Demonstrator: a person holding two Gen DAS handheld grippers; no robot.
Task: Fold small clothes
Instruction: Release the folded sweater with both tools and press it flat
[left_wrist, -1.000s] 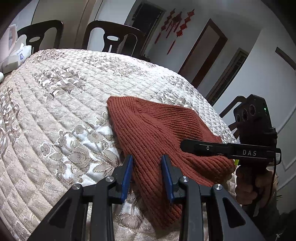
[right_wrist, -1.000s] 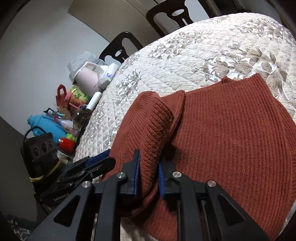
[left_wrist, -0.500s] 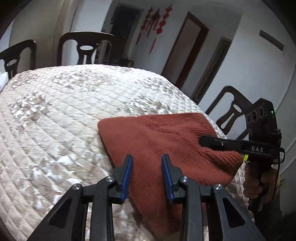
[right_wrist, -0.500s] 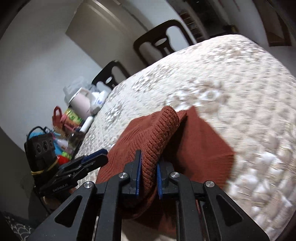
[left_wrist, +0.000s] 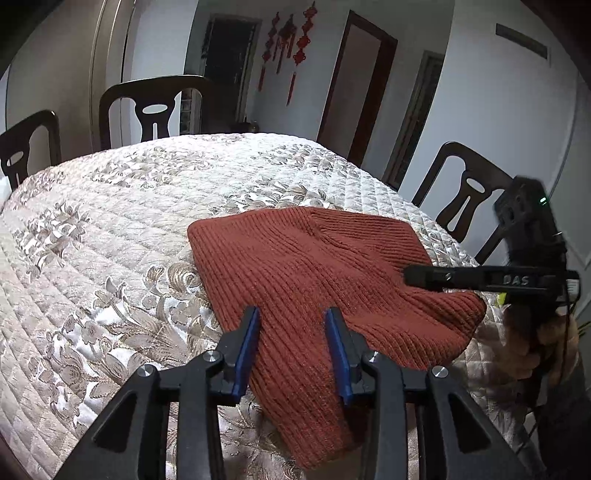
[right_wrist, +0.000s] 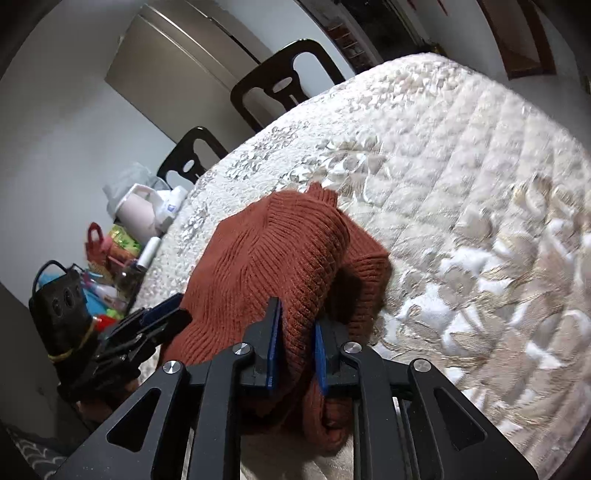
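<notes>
Pinching the knit garment (right_wrist: 273, 258), right gripper (right_wrist: 295, 343) fingers clamp it; left gripper (left_wrist: 291, 343) fingers gape above it.

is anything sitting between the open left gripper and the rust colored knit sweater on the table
Nothing visible. The left gripper hangs open directly over the sweater, while the right gripper pinches its folded edge.

The right claw (right_wrist: 295, 349) has carried the sweater (left_wrist: 314, 273) edge over — garment now doubled.
</notes>
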